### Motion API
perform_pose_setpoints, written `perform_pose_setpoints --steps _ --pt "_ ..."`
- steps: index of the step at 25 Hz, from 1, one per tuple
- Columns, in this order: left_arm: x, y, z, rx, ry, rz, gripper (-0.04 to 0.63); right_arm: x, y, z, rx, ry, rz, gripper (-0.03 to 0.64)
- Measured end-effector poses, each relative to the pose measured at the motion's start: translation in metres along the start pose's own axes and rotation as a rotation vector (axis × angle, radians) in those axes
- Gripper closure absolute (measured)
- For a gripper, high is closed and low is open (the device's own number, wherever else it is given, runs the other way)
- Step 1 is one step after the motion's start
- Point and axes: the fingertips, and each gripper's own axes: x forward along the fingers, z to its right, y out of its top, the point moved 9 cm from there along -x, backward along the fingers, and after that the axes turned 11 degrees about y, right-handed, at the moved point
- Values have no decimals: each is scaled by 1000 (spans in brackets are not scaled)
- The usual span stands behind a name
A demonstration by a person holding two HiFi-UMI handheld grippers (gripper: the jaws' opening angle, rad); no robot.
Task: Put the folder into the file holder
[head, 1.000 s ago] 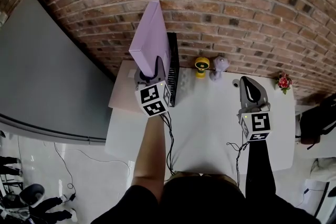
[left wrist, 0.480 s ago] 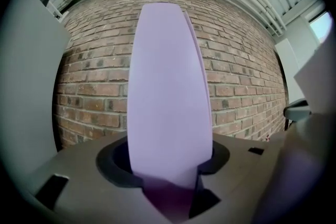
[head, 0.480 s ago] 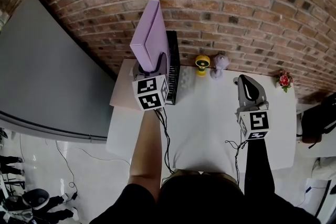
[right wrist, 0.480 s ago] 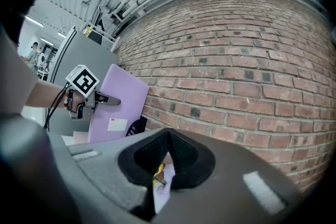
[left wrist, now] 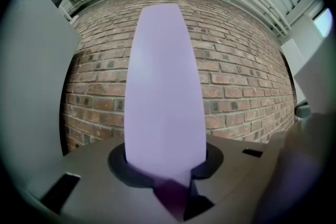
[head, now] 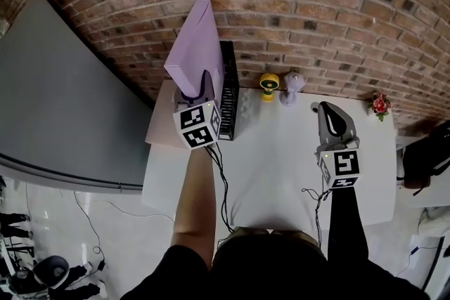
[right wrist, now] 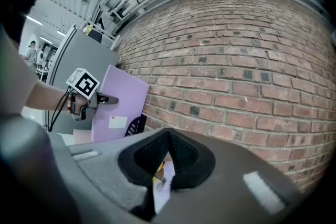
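Backdrop: brick wall (head: pixel 316 3) behind a white tabletop (head: pixel 281 165), with a tall grey panel (head: pixel 56 102) closing off the left side.
Folder: the lilac folder (head: pixel 197 46) stands on edge above the tabletop's left end and leans a little to the left. It is just beside the file holder and not yet seated in it, as far as I can judge. Its lower edge is hidden, so whether it rests on anything I cannot tell.
Left hand-held gripper (head: pixel 200 84): its jaws are closing on the near edge of the folder, which fills the gap between them. Holding that edge keeps the sheet vertical so it can slide into a narrow slot.
File holder (head: pixel 228 88): black mesh, upright, just right of the folder, its slots running toward the wall, the same way the folder lies.
Ornaments: a yellow toy (head: pixel 269 84) and a purple figurine (head: pixel 292 86) sit near the wall, clear of the work.
Right hand-held gripper (head: pixel 329 110): jaws together with nothing in them, hanging well apart from the folder. It looks parked and ready to steady the holder if needed.
Far right: small potted flowers (head: pixel 380 107) by the tabletop's corner.
Next, I reckon: shift the folder right and lower it between the dividers.
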Motion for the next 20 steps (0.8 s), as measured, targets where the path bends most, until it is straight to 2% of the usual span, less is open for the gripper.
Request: perform_pose_setpoints --steps 3,6,14,20 --pt "0 -6 -2 -18 -2 12 463 0 -1 1 -4 -5 -8 617" --pt "2 -15 -5 -46 -6 -11 463 1 -4 1 -5 -6 -19 617" --pt "2 -30 -7 -40 -9 5 465 9 -4 -6 -22 11 -36 617" --pt "3 -45 -8 -40 -6 -15 465 10 -6 -9 -40 13 -68 617"
